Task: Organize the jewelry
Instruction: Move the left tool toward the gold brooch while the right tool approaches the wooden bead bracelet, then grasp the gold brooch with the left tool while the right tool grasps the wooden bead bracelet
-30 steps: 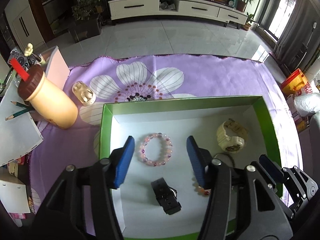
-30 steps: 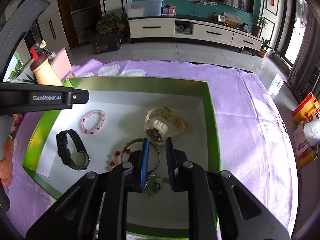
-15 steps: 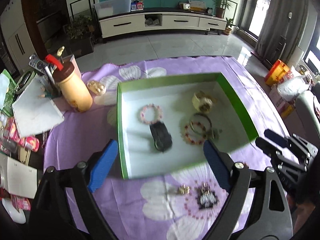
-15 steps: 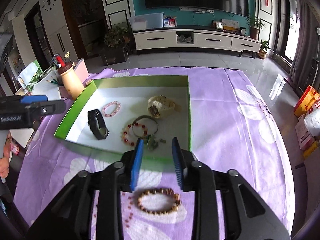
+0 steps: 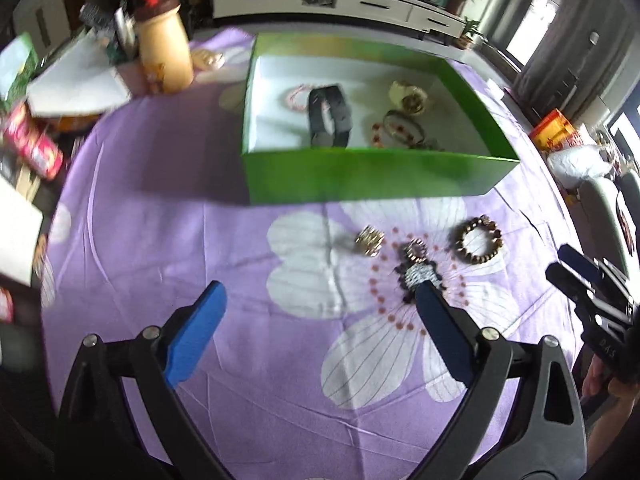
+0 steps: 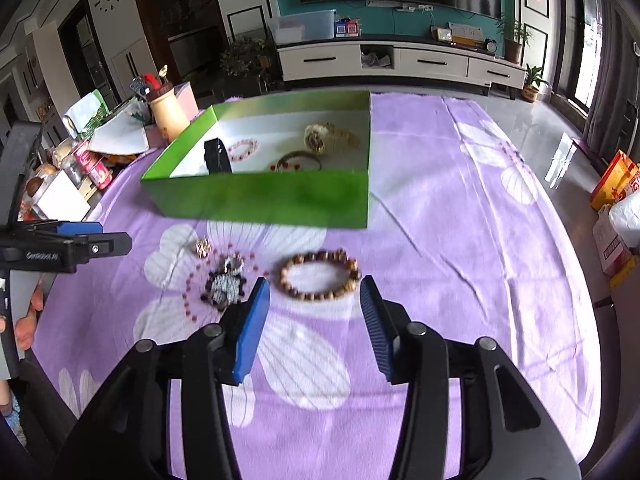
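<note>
A green box (image 5: pixel 368 176) (image 6: pixel 260 196) on the purple cloth holds a black watch (image 5: pixel 330 116), a pink bead bracelet (image 5: pixel 296 94), a cream watch (image 5: pixel 408 96), a red bead bracelet and a bangle (image 5: pixel 400 128). In front of the box lie a brown bead bracelet (image 5: pixel 479 240) (image 6: pixel 318 274), a black and silver brooch (image 5: pixel 418 272) (image 6: pixel 224 286) and a small gold ring (image 5: pixel 370 241) (image 6: pixel 202 247). My left gripper (image 5: pixel 316 312) is open, low over the cloth. My right gripper (image 6: pixel 314 302) is open just short of the brown bracelet.
A tan bottle with a brown cap (image 5: pixel 164 48) (image 6: pixel 166 114), papers (image 5: pixel 76 84) and small packets (image 5: pixel 34 148) crowd the table's left side. An orange carton (image 6: pixel 612 180) and a white bag (image 5: pixel 576 164) sit on the floor at the right.
Both grippers have pulled back out of the box toward the table's near edge. The right jaws have opened wide; the left stay open. The loose pieces on the cloth have come into view.
</note>
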`<act>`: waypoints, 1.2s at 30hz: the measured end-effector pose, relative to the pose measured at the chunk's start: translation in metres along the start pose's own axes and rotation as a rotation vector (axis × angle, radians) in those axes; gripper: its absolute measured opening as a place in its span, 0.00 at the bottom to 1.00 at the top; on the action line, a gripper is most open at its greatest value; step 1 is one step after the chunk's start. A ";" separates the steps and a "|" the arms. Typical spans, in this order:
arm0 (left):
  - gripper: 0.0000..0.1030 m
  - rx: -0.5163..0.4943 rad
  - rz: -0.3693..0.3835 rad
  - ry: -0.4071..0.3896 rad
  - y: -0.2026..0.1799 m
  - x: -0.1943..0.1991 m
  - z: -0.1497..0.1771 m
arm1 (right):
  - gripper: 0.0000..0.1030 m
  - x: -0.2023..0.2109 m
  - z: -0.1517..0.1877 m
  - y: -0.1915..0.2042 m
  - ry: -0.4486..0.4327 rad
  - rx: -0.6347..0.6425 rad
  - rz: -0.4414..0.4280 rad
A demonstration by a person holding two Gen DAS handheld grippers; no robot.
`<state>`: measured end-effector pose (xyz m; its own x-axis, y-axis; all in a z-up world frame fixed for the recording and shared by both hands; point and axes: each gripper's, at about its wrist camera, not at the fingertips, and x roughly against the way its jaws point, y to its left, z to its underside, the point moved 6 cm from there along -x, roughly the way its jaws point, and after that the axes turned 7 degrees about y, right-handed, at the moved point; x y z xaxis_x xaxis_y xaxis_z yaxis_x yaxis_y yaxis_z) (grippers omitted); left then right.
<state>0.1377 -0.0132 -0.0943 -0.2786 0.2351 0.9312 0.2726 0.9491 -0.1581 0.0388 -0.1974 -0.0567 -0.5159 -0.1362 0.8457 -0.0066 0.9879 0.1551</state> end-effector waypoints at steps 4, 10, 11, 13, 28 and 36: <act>0.94 0.054 0.002 0.013 0.009 -0.015 0.016 | 0.46 -0.010 0.019 0.005 0.027 0.031 -0.003; 0.94 0.024 -0.029 0.024 0.003 -0.031 0.016 | 0.46 -0.030 0.024 0.017 0.057 0.087 -0.009; 0.94 0.011 -0.041 0.019 0.001 -0.033 0.014 | 0.46 -0.034 0.023 0.018 0.060 0.093 -0.007; 0.94 -0.011 -0.046 0.011 -0.003 -0.036 0.010 | 0.46 -0.041 0.019 0.020 0.062 0.107 -0.004; 0.72 -0.126 -0.065 -0.004 -0.024 -0.059 -0.019 | 0.37 -0.076 -0.004 0.019 0.088 0.167 0.002; 0.53 -0.160 -0.059 0.009 -0.037 -0.071 -0.025 | 0.31 -0.083 -0.012 0.020 0.087 0.192 0.016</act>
<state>0.1699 -0.0701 -0.1464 -0.2904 0.1772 0.9404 0.3991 0.9156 -0.0493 0.0914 -0.1669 -0.1177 -0.4418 -0.1183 0.8893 -0.1662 0.9849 0.0485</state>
